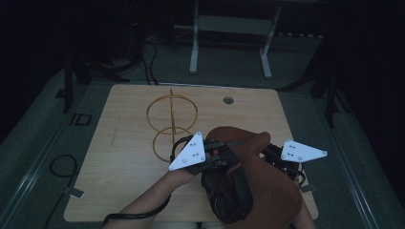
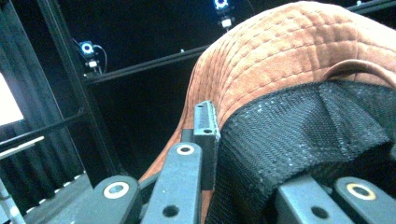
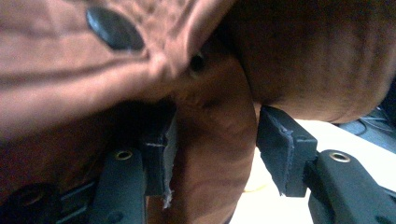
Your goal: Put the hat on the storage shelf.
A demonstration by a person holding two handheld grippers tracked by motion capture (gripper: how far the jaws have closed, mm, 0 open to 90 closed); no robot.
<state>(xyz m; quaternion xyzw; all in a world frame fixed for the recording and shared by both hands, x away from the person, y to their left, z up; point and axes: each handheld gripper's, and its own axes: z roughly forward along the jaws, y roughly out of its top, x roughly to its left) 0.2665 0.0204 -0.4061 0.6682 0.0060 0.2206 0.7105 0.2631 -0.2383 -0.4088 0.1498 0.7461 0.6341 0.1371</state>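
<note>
You have one brown hat (image 1: pixel 267 186) in the lower middle of the frame, one gold wire stand (image 1: pixel 172 125) with two rings at the upper middle, two grippers, left (image 1: pixel 210 155) and right (image 1: pixel 267 150), and one table (image 1: pixel 124 157).

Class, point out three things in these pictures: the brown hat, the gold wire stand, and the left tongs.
brown hat (image 1: pixel 272 191): high view, on its wide brim.
gold wire stand (image 1: pixel 172 110): high view, on its upright centre rod.
left tongs (image 2: pixel 212 133): left gripper view, at the tips, clamped on the hat's edge.
</note>
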